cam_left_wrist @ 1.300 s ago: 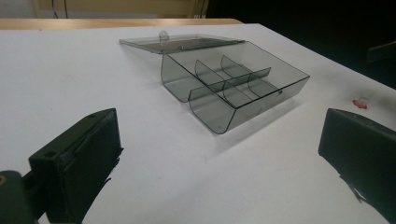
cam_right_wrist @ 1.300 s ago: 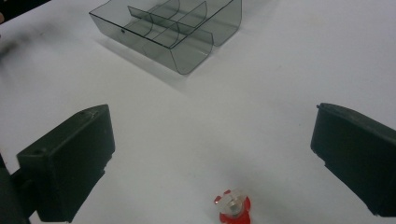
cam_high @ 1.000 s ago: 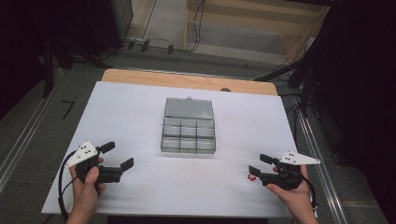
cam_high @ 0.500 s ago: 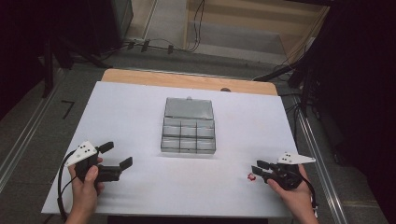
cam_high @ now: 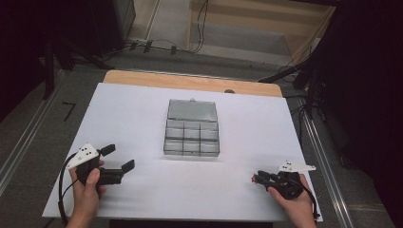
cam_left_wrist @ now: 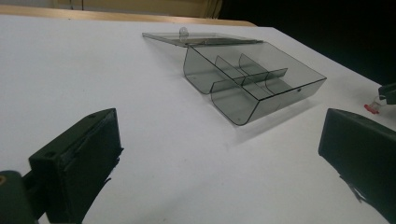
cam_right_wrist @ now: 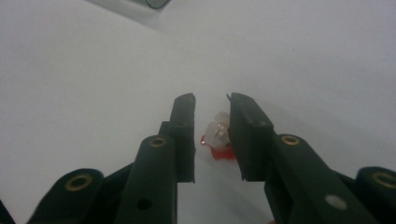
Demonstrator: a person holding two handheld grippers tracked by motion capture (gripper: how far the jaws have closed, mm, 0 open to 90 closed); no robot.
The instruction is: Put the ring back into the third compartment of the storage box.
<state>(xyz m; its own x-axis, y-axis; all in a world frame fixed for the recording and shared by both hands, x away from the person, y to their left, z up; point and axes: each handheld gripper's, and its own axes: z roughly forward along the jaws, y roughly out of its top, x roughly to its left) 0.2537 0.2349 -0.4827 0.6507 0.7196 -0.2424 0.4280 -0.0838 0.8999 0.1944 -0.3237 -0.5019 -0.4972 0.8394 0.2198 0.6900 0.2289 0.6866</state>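
Note:
A small red and clear piece lies on the white table between the jaws of my right gripper. The jaws stand narrowly apart, the right one against the piece and a thin gap at the left one. From above, this gripper is at the front right with the piece at its tip. My left gripper is at the front left, wide open and holding nothing. A smoky clear compartment box sits mid-table, its lid lying open flat behind it. In the left gripper view the box looks bare inside.
The white table top ends in a wooden strip at the far edge. Cables run across the floor beyond it. A dark drop borders the table's right side.
My right gripper has moved left to the red piece and narrowed its jaws around it. The left gripper has stayed in place, open.

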